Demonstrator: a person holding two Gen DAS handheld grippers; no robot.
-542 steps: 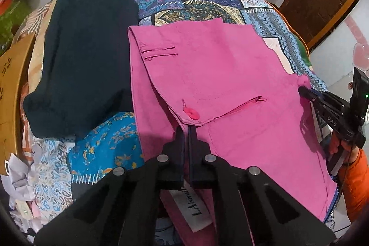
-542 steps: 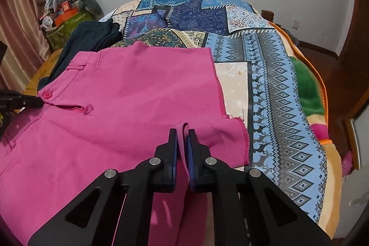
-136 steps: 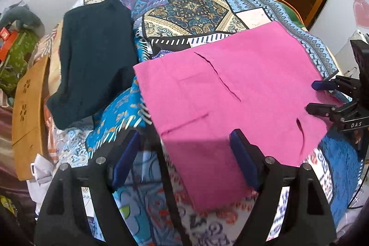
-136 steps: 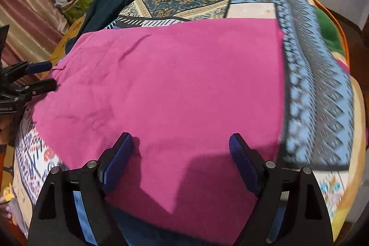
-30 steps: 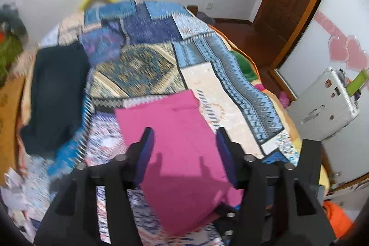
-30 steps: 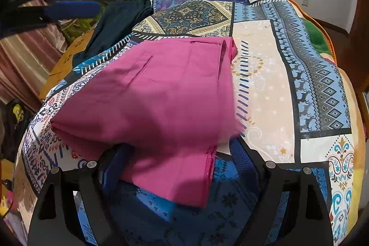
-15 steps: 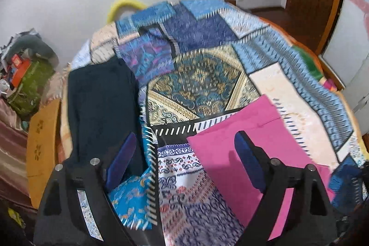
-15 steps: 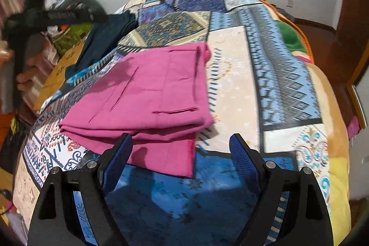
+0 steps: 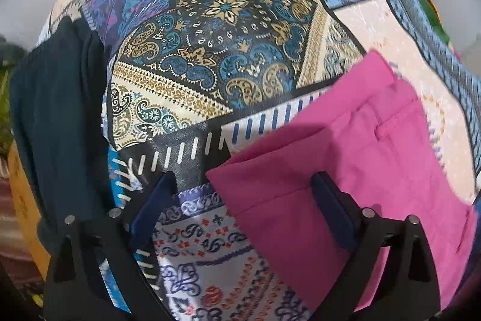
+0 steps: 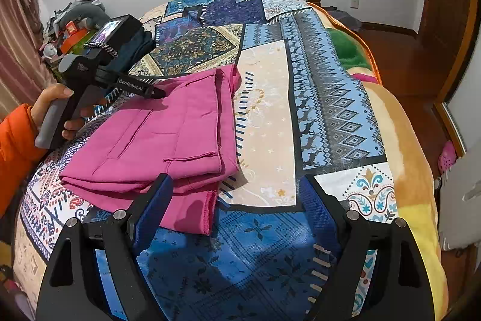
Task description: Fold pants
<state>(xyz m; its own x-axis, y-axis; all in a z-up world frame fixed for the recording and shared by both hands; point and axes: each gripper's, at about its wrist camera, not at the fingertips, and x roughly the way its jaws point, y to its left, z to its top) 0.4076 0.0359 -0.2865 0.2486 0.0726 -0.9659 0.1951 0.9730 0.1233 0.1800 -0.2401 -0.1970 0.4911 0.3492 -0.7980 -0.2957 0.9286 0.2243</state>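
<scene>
Patchwork cloth in blues, creams and golds is covering the bed [image 10: 324, 98], the biggest thing in either view. Pink pants [image 10: 168, 140] are lying on it, folded into a stack of layers, with one raw-edged layer sticking out at the near end. A dark garment [image 9: 57, 122] is lying along the bed's left side, well apart from the pants.

A person's hand [image 10: 55, 107], with an orange sleeve [image 10: 15, 146] behind it, is gripping the grey handle of the left claw [image 9: 240, 203], which is pointing steeply down at the bed. Its jaws have just been opening and are standing wide apart, released, straddling the near corner of the pants without pressing on it; one finger is sitting over the pink cloth, the other over bare bedspread.

The right claw [image 10: 237, 197] is tilting down over the near end of the bed, jaws spread wide and holding nothing, its left finger [image 10: 153, 206] just in front of the pants' protruding layer.
</scene>
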